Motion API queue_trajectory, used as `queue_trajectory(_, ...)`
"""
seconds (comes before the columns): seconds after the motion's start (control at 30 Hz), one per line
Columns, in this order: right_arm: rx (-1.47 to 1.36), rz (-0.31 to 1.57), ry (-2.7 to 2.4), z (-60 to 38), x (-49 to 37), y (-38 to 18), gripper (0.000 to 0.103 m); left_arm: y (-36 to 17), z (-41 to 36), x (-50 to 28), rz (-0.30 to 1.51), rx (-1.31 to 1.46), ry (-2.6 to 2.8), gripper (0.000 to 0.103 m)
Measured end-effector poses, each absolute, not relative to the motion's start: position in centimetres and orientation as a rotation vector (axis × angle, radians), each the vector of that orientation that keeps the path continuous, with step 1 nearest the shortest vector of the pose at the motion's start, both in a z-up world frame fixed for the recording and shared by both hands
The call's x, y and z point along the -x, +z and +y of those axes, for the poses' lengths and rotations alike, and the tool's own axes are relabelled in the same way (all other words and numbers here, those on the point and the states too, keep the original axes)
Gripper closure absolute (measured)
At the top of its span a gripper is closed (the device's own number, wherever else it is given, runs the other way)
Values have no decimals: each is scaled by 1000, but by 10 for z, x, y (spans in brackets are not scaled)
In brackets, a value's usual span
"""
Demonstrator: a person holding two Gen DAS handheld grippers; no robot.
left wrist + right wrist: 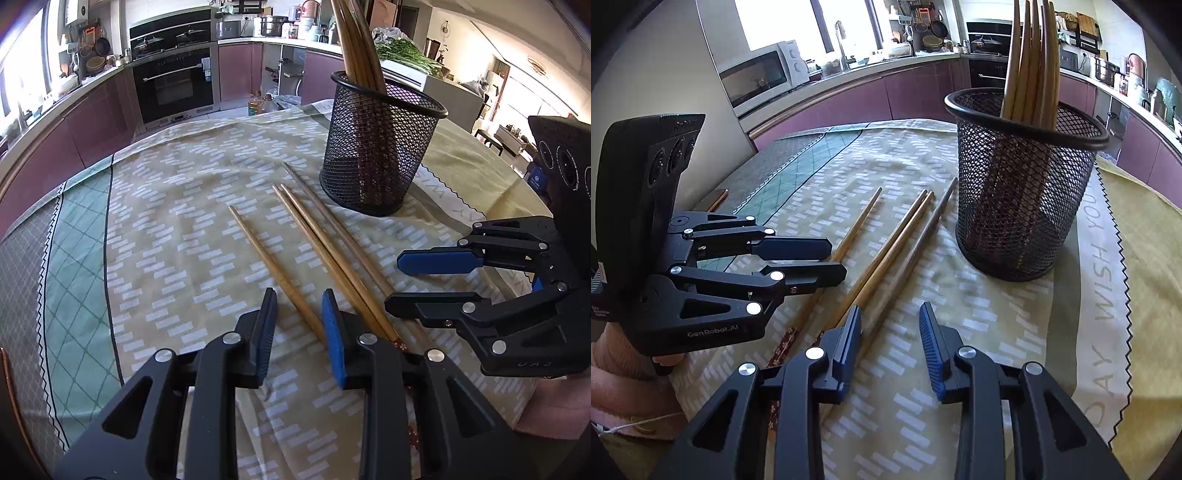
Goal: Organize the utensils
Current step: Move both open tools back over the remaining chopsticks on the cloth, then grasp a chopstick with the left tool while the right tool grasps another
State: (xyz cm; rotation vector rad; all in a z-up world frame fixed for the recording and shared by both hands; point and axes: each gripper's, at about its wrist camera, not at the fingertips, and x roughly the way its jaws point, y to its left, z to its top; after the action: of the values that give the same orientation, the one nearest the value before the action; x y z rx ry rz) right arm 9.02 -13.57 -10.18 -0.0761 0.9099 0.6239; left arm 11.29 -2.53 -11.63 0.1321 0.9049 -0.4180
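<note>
Several wooden chopsticks point(325, 254) lie loose on the patterned tablecloth, seen also in the right wrist view point(886, 251). A black mesh holder point(376, 147) stands upright behind them with several chopsticks in it; it also shows in the right wrist view point(1023, 184). My left gripper point(299, 306) is open and empty, low over the thick end of the leftmost chopstick point(273, 269). My right gripper point(890, 317) is open and empty, just above the chopsticks' near ends. Each gripper shows in the other's view, the right point(395, 280) and the left point(838, 258).
The round table point(1145, 229) carries a beige and green cloth. A phone point(714, 199) lies at the table's left edge. Kitchen counters, an oven point(173, 85) and a microwave point(757, 74) stand beyond the table.
</note>
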Motion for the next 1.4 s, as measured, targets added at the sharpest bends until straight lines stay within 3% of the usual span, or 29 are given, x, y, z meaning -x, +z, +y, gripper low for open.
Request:
queue_trajectory(0.33,64,902,599,-121,-113,-101,75,-116,-21,-124,908,-94,-396,85)
queue_trajectory(0.5,11,912,593,-127,-119,-102,90,-117,-18,-125,907,-66,-376,89)
queue_trajectory(0.73,-107,923,608,-145,-119,-104,96,-115,-13,-121,905,-19,-370,95)
queue_trajectory(1.4,-35,953,670,-130,-112,-101,94,-117,-20,-115,941,-49,-451,91)
